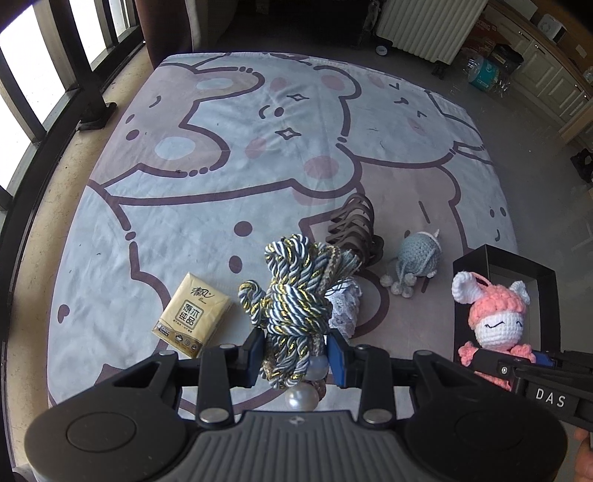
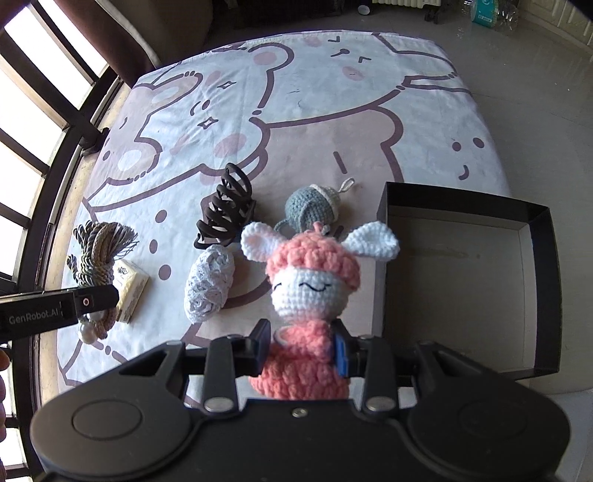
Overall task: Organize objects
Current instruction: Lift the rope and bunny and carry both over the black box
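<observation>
My left gripper (image 1: 296, 354) is shut on a knotted rope tassel (image 1: 294, 296) with pearl beads, held above the blanket; it also shows in the right wrist view (image 2: 98, 252). My right gripper (image 2: 302, 350) is shut on a pink crochet doll (image 2: 311, 281) with white ears, held left of an open black box (image 2: 463, 274). The doll (image 1: 494, 315) and box (image 1: 545, 281) also show at the right of the left wrist view.
On the cartoon blanket (image 2: 333, 111) lie a brown hair claw (image 2: 226, 211), a blue-grey crochet toy (image 2: 315, 205), a white lace bundle (image 2: 209, 283) and a tissue pack (image 1: 192, 313). A window railing runs along the left. A radiator (image 1: 426, 26) stands beyond the far edge.
</observation>
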{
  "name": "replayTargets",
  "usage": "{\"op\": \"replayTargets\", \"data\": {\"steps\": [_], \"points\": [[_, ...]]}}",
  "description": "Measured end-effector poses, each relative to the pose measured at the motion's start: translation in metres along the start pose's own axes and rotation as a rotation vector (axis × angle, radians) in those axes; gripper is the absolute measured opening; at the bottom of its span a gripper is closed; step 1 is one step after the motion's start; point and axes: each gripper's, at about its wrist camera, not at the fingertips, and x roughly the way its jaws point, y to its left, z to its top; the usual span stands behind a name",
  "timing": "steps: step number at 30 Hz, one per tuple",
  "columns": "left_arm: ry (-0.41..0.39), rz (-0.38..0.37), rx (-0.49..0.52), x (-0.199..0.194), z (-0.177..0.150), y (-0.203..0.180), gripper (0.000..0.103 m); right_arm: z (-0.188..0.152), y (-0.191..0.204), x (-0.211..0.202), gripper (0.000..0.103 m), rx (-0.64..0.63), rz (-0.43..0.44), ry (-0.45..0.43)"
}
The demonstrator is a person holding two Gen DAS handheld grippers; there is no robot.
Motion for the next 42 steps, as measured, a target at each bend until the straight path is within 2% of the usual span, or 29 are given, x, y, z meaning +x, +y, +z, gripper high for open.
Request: {"op": "replayTargets", "data": {"steps": [6,10,18,28,36,42], "points": [[-0.002,-0.006,0.000,-0.004,-0.002,-0.015,0.038,-0.003,-0.011,-0.009,0.035,0.015,-0.003,-0.026],[-0.009,0.000,0.010,-0.008,-0.001,-0.029,0.038,-0.002,-0.020,-0.016,0.030,0.028,-0.012,-0.035],[-0.008,-0.008,0.038,-0.011,0.006,-0.062,0.038,-0.001,-0.039,-0.028,0.030,0.044,-0.047,-0.050],[-0.039,-0.093,0.045,-0.016,0.013,-0.119,0.038,0.019,-0.055,-0.058,0.030,0.082,-0.042,-0.158],[-0.034,-0.137,0.035,-0.001,0.012,-0.146,0.038,0.016,-0.085,-0.059,0.030,0.097,-0.095,-0.200],[-0.017,-0.225,0.024,0.014,0.007,-0.170,0.038,0.009,-0.118,-0.053,0.030,0.125,-0.140,-0.211]]}}
